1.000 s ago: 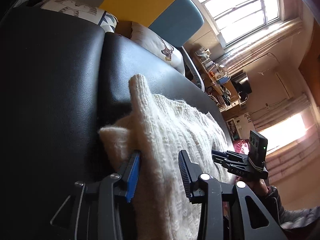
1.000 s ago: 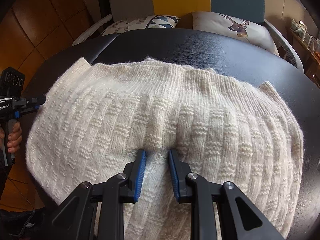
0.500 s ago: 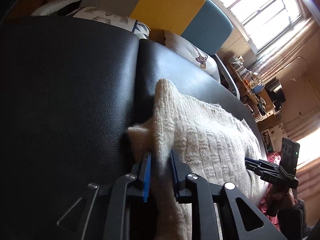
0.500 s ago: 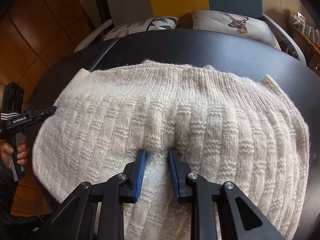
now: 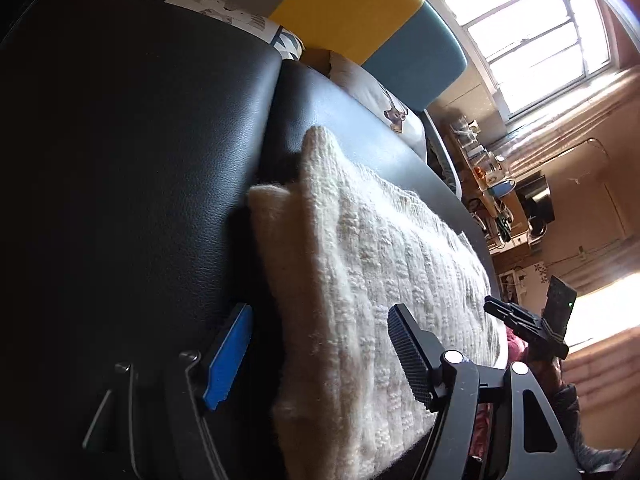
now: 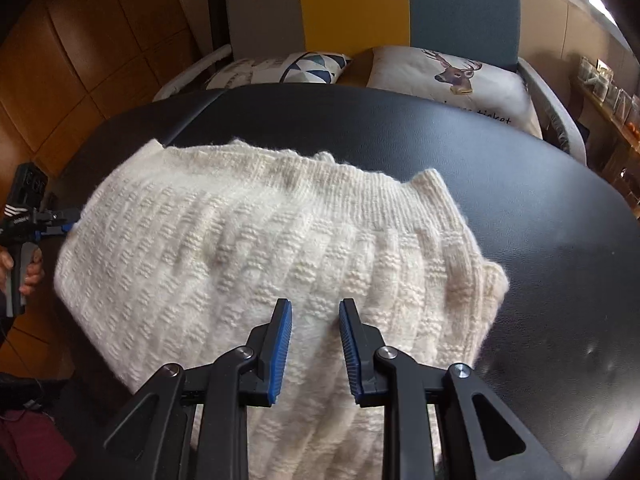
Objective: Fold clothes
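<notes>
Sweater (image 6: 256, 248), cream and chunky-knit, lies folded on the black padded surface (image 6: 520, 200). The right tongs (image 6: 315, 344) are narrowly parted, with a raised ridge of the knit between the blue pads; whether they pinch it I cannot tell. The left tongs (image 5: 320, 356) stand wide open at the sweater's left edge, straddling the fold, one finger over the bare surface and the other above the knit. Beyond the surface sit a deer-print cushion (image 6: 452, 76) and a geometric-print cushion (image 6: 296, 70) on a sofa with a grey, yellow and teal backrest (image 6: 360, 4).
</notes>
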`<state>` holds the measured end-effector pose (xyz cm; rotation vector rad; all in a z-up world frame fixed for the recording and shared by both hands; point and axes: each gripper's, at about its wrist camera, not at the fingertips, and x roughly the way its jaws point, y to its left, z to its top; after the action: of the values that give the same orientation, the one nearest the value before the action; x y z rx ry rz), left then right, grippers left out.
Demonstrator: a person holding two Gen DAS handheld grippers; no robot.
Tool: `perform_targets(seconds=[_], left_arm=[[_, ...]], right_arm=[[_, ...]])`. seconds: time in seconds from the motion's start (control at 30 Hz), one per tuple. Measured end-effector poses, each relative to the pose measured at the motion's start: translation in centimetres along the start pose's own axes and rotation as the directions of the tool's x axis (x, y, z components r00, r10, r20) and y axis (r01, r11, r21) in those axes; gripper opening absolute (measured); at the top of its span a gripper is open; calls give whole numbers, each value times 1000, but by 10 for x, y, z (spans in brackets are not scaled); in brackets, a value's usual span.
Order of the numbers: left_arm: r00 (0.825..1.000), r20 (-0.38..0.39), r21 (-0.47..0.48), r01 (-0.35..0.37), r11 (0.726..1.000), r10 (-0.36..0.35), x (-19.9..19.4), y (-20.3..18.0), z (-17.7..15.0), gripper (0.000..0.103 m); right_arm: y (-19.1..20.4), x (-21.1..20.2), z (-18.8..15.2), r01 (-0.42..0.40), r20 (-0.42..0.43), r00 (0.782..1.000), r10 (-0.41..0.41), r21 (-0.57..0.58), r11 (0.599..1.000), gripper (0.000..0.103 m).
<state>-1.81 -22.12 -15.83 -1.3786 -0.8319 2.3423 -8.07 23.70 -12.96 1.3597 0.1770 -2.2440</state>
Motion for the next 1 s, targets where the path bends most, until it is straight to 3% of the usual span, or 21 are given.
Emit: perform_targets(seconds=[0.3,0.5,0.57,0.6,0.63,0.73,1.0], left_arm=[[999,-37,32,17,999,-16,16,-11,3,72],[998,-47,29,37,999,-36,24,-12,3,77],[1000,-26,23,10,1000,-10,26,-13,3,78],[1000,-14,20,-4,1000,4,27,-14,3,69],[1000,-3,16,-19,1000,19,28,-15,3,41],[1000,8,-31,1,1000,-1,28,-15,5,21],[991,115,-76,70,995,-61,1,-45,35,15]], right_arm=[[-15,25,4,28,-44,999,-29,-13,1000,24],[-27,33,-5,-27,-40,999,31,85,996,25],[-30,33,-7,-46,-42,998,51,113,993,25],[-32,34,-8,-54,-44,997,61,131,990,25],[-33,34,-9,-61,-45,997,68,148,987,25],[-31,32,-13,-56,-45,997,64,171,984,25],[-10,24,-29,-88,-50,994,102,222,971,25]])
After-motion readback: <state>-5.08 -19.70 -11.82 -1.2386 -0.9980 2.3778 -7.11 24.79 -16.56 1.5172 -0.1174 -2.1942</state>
